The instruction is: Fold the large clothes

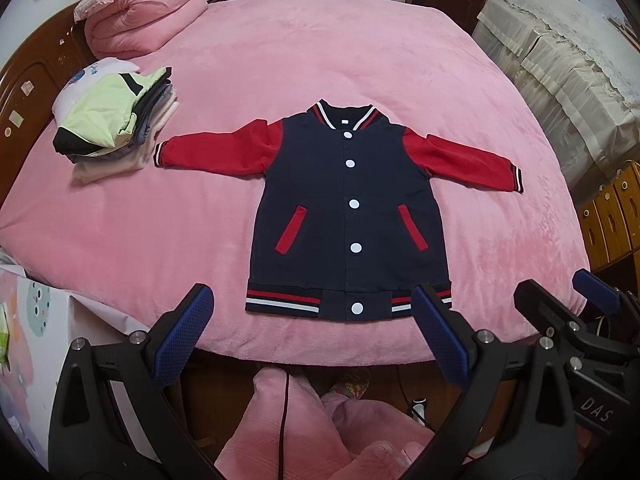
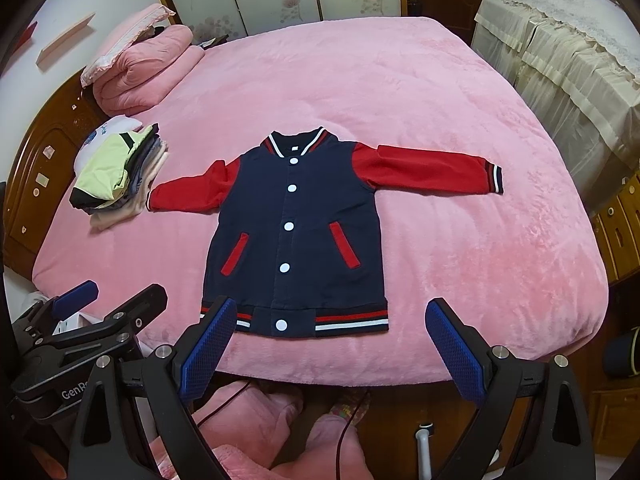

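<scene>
Jacket (image 1: 348, 208), navy body with red sleeves, lies flat and buttoned, face up, on the pink bedspread (image 1: 360, 52), hem at the near edge, collar far, both sleeves spread out sideways. Left gripper (image 1: 312, 332) and right gripper (image 2: 332, 344) hang above the near bed edge, jaws wide apart, holding nothing. Judged stage: garment laid out, folding not yet begun. The next move likely calls for pinching a cuff and carrying that sleeve across the body. Stack of folded clothes (image 1: 116, 128) sits just beside the left cuff (image 1: 160, 154), nearly touching; open bedspread lies to the right and far side, giving room there.
</scene>
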A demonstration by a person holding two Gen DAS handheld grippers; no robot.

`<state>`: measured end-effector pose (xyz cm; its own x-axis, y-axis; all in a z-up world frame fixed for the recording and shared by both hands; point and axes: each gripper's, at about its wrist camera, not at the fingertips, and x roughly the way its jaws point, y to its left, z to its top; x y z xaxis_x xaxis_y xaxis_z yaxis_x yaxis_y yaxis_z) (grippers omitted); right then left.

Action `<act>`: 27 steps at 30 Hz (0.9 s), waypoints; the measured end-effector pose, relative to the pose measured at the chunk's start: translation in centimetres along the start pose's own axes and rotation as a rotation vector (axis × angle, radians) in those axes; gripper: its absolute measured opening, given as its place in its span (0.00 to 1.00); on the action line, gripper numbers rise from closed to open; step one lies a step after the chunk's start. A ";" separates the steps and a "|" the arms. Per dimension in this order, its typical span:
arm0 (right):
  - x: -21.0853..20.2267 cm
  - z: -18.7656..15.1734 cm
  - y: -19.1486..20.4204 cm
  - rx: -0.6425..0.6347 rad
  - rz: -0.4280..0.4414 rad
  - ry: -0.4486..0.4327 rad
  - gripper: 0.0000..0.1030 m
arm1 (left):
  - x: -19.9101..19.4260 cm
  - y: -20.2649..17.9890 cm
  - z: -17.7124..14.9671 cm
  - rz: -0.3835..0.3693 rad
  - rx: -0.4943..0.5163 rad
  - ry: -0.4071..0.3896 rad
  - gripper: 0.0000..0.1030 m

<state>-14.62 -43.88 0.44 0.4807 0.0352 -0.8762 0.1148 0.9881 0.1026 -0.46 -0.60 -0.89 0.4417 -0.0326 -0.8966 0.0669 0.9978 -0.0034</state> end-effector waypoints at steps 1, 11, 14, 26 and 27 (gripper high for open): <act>0.0 0.0 0.0 0.000 -0.001 -0.001 0.94 | 0.0 0.0 -0.1 0.001 0.001 -0.001 0.95; 0.2 -0.1 0.2 0.005 0.016 0.013 0.94 | 0.7 1.2 -0.1 -0.052 -0.020 0.039 0.95; 1.0 -0.3 0.8 0.005 0.036 0.023 0.94 | 2.0 2.9 -0.6 -0.080 -0.072 0.086 0.95; 10.3 -1.3 6.6 0.051 0.097 0.028 0.94 | 14.7 16.4 -1.2 -0.226 -0.447 0.178 0.87; 11.5 -0.7 7.5 0.072 0.110 0.012 0.94 | 16.3 18.2 -0.5 -0.233 -0.489 0.169 0.85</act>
<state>-8.87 -35.93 -9.22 0.4832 0.1454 -0.8633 0.1240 0.9648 0.2319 7.49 17.07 -15.85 0.3128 -0.2858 -0.9058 -0.2946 0.8774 -0.3785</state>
